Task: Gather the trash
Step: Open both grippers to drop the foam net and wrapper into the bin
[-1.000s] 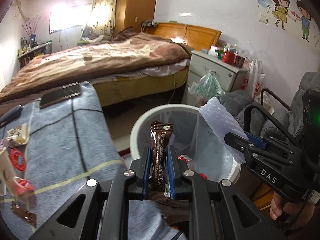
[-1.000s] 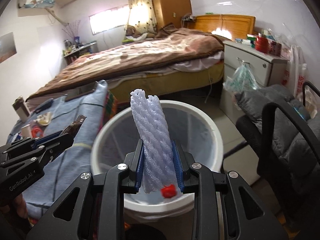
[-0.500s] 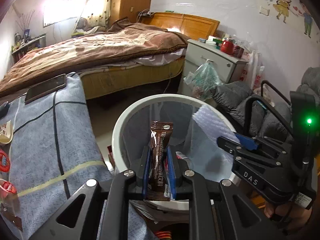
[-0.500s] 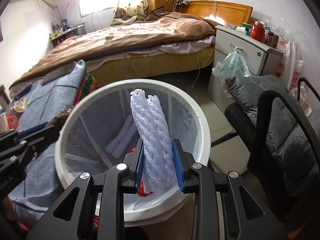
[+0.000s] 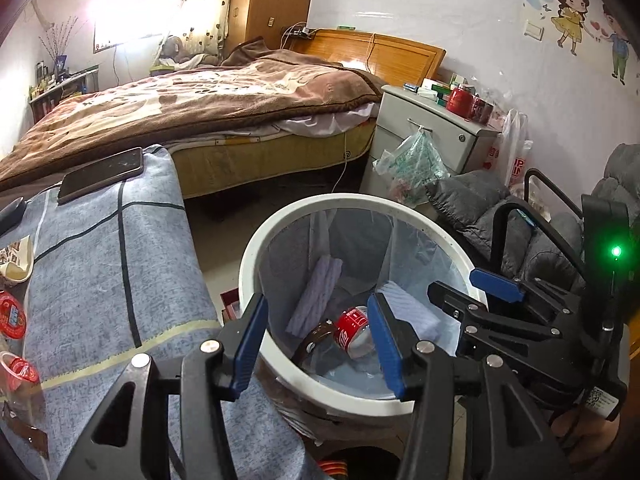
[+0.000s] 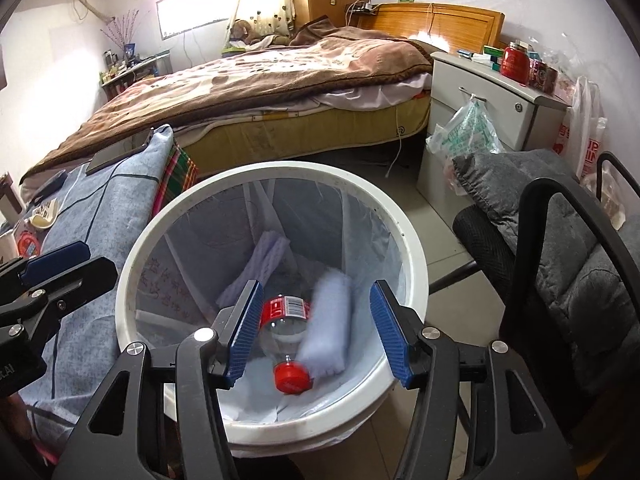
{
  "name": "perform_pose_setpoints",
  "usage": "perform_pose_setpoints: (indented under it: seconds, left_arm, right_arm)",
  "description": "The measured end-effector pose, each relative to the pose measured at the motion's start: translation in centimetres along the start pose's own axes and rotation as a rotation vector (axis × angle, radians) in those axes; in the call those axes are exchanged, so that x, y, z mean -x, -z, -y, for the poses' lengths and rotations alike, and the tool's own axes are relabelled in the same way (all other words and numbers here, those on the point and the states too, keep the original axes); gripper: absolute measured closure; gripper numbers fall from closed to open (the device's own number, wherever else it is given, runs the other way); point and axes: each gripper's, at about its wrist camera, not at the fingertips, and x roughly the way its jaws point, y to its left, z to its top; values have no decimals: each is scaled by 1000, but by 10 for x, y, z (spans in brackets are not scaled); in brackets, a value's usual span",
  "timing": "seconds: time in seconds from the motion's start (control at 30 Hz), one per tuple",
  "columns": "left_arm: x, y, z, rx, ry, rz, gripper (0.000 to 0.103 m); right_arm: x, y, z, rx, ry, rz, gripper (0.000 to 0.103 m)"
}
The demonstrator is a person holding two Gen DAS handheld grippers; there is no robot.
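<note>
A white trash bin (image 5: 304, 216) (image 6: 412, 240) with a clear liner stands between the table and the chair. Inside lie a cola bottle (image 6: 286, 320) (image 5: 354, 330), two white foam net sleeves (image 6: 330, 322) (image 6: 260, 266) and a brown wrapper (image 5: 316, 338). My left gripper (image 5: 316, 340) is open and empty over the bin's near rim. My right gripper (image 6: 316, 332) is open and empty over the bin; it shows at the right in the left wrist view (image 5: 464, 292).
A table with a blue-grey cloth (image 5: 100, 280) stands left of the bin, with a phone (image 5: 100, 174), red-lidded cups (image 5: 12, 314) and wrappers. A grey padded chair (image 6: 560, 248) is right. A bed (image 5: 200, 112), nightstand (image 5: 432, 132) and hanging bags (image 5: 412, 160) lie beyond.
Both grippers opened over the bin. The brown wrapper dropped from my left gripper and the foam sleeve from my right; both now lie inside the bin.
</note>
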Motion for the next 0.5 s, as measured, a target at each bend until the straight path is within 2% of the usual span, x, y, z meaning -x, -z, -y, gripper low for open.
perform_pose_setpoints:
  seconds: [0.5]
  left_arm:
    - [23, 8, -15, 18, -41, 34, 48]
  right_arm:
    - [16, 1, -14, -4, -6, 55, 46]
